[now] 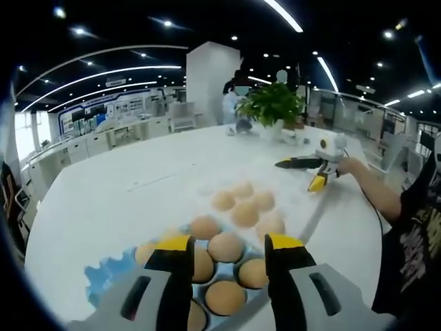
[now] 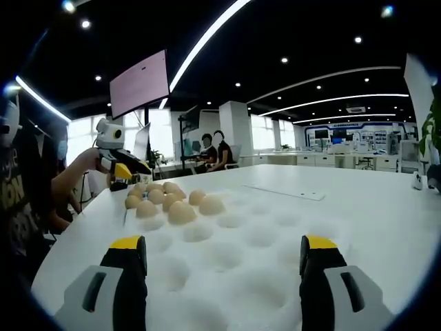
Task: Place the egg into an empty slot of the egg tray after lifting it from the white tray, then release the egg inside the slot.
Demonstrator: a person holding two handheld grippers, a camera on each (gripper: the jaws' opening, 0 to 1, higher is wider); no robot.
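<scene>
My left gripper (image 1: 229, 243) stands open just above the blue egg tray (image 1: 103, 276), whose slots hold several brown eggs (image 1: 226, 247); nothing is gripped between the jaws. Beyond it, more eggs (image 1: 242, 207) lie in the white tray (image 1: 207, 187). My right gripper (image 2: 222, 243) is wide open and holds nothing, low over bare dimples of the white tray (image 2: 227, 255). That tray's eggs (image 2: 180, 210) cluster at its far left. In the left gripper view the right gripper (image 1: 303, 172) hovers off the tray's far right side. The left gripper (image 2: 131, 172) hangs behind the eggs in the right gripper view.
Everything rests on a large round white table (image 1: 124, 186). A potted green plant (image 1: 272, 103) stands at its far edge. The person's arm (image 1: 372, 189) reaches in from the right. People sit at desks (image 2: 213, 155) in the background, beyond the table.
</scene>
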